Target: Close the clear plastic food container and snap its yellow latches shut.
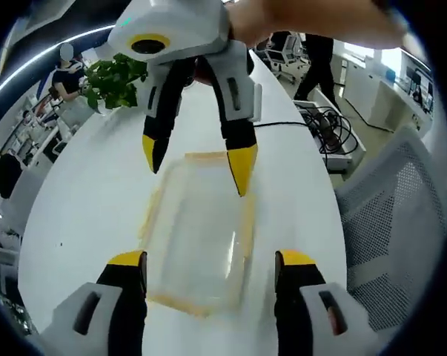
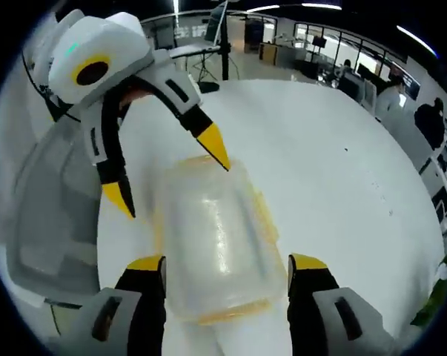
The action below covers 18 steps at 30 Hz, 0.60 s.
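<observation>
1. Clear plastic container [image 1: 199, 233] with its lid on lies on the white table [image 1: 97, 200], between the spread-apart jaws of the left gripper [image 1: 210, 268].
2. Right gripper [image 1: 199, 165] reaches in from 12 o'clock, jaws parted, tips over the far rim.
3. Yellow latches [image 2: 262, 209] are blurred; their position is unclear.

A clear plastic container [image 2: 212, 245] with yellow latches [image 2: 262, 204] was seen on the white table [image 2: 334, 163] at lower centre, between the spread jaws of the right gripper [image 2: 224, 268]. The left gripper [image 2: 171, 178], jaws parted, was held over its far end from the upper left.
</observation>
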Each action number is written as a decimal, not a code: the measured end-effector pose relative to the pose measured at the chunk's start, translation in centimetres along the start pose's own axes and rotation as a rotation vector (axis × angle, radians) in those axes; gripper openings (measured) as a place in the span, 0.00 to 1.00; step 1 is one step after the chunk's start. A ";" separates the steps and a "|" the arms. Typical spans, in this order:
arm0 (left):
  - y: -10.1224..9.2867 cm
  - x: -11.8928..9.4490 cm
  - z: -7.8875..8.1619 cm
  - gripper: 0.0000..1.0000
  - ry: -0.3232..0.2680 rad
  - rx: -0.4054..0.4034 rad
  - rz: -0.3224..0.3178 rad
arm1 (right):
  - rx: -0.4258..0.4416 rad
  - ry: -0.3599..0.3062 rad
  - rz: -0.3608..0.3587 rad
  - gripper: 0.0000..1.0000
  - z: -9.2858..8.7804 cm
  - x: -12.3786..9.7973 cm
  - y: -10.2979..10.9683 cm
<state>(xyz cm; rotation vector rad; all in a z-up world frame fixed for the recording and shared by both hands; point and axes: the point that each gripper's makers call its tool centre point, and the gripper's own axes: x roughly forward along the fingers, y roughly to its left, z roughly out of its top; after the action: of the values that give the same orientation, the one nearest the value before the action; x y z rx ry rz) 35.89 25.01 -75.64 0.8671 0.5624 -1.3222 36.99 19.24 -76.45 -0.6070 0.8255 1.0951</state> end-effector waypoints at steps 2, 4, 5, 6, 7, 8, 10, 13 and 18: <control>0.4 0.1 -0.3 0.76 0.014 0.015 0.006 | -0.004 -0.008 -0.007 0.71 0.2 0.0 0.1; 0.7 0.3 -0.6 0.77 0.033 0.038 0.006 | -0.022 -0.003 -0.011 0.72 0.2 -0.1 0.1; 0.9 0.3 -0.6 0.77 0.033 0.046 0.012 | -0.031 0.014 -0.012 0.73 0.0 0.0 0.2; 1.0 0.4 -0.6 0.77 0.035 0.047 0.010 | -0.034 0.017 -0.012 0.74 0.0 0.0 0.2; 1.2 0.4 -0.5 0.78 0.033 0.043 0.005 | -0.047 0.026 -0.012 0.74 0.0 -0.1 0.3; 1.3 0.5 -0.4 0.78 0.027 0.036 -0.001 | -0.050 0.028 -0.010 0.74 0.0 -0.1 0.3; 1.3 1.0 -0.6 0.79 0.036 0.024 -0.020 | -0.043 0.022 0.004 0.74 0.1 -0.1 0.5; 1.5 1.4 -1.1 0.80 0.064 0.058 -0.017 | -0.079 0.057 -0.010 0.75 -0.5 -0.1 0.5; 1.6 2.1 -1.5 0.81 0.078 0.054 -0.035 | -0.126 0.089 -0.018 0.77 -0.9 0.5 0.6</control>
<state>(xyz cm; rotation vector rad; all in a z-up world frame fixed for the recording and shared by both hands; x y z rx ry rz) 38.06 25.00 -77.74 0.9602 0.6079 -1.3450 36.31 18.97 -77.38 -0.7720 0.8298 1.1157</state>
